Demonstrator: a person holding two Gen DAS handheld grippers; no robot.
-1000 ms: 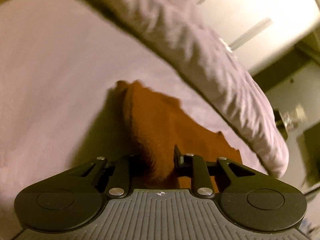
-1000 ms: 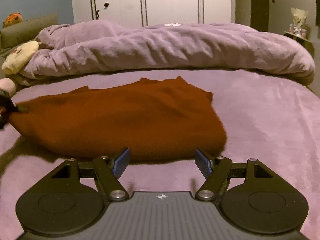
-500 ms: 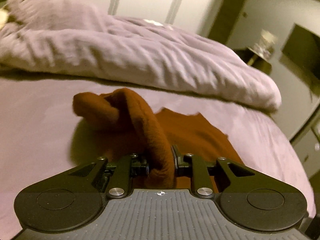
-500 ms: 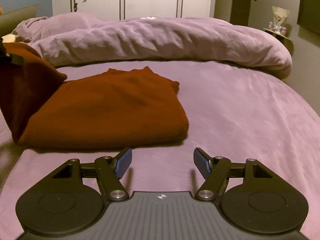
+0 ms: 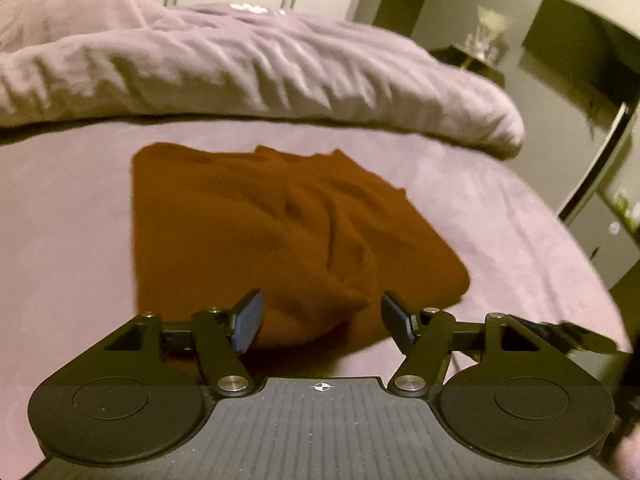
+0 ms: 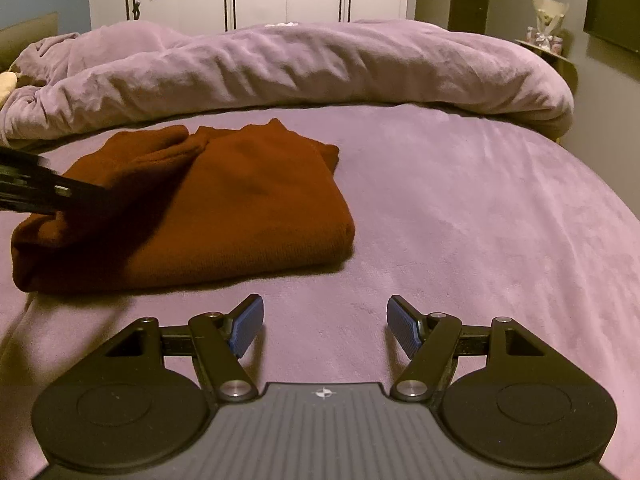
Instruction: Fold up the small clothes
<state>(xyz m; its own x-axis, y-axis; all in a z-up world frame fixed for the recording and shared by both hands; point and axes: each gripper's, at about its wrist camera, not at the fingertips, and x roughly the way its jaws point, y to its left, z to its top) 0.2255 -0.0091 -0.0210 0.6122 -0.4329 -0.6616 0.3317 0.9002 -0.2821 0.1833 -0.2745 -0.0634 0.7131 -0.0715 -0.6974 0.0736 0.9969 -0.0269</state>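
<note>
- At the far left of the right wrist view, a pale pillow peeks out from under the bunched duvet, well apart from the work.
- The left gripper hovers just over the near edge of the rust-brown sweater, its fingers spread wide with nothing between them. Half a second ago it was pinching a raised flap of that cloth; now the flap has been let go and lies on top of the garment.
- The sweater sits on the purple bed sheet as a compact, roughly square bundle, with some wrinkles across its upper layer and a soft hump where the flap landed.
- I judge that this fold is laid down, so the task looks well along; what is left is likely smoothing or one more fold.
- The right gripper hangs over bare sheet, near the sweater's right edge but not touching it, fingers likewise spread and empty.
- On the right, a small shelf with a white ornament stands against the wall.
</note>
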